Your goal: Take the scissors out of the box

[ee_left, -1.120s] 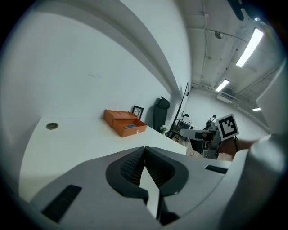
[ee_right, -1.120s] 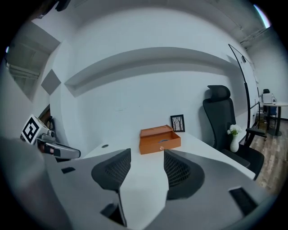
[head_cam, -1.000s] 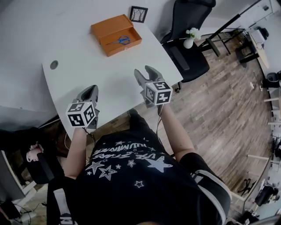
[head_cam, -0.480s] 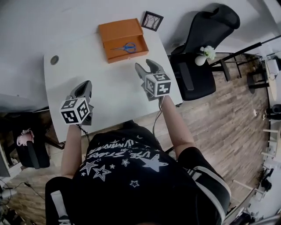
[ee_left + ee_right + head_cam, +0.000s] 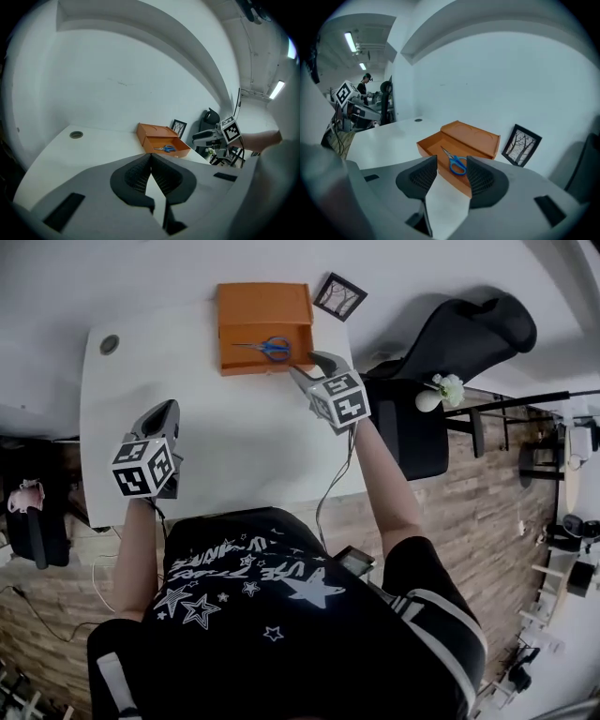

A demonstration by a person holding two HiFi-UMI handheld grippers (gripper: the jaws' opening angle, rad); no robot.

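An open orange box (image 5: 264,313) lies at the far side of the white table (image 5: 234,442), its lid folded back. Blue-handled scissors (image 5: 266,348) lie flat inside it. My right gripper (image 5: 314,366) hovers just right of the box's near right corner, open and holding nothing. In the right gripper view the scissors (image 5: 454,162) and the box (image 5: 436,140) show between the open jaws of the right gripper (image 5: 451,163). My left gripper (image 5: 162,412) stays over the table's near left part, shut and empty. The left gripper view shows the left gripper (image 5: 150,157) with the box (image 5: 159,139) far ahead.
A framed picture (image 5: 339,296) leans against the wall just right of the box. A round cable grommet (image 5: 110,344) sits at the table's far left. A black office chair (image 5: 459,343) and a white vase with flowers (image 5: 438,393) stand to the right of the table.
My right gripper has moved forward across the table to the box's near right corner. The left gripper has kept roughly its place over the near left part of the table.
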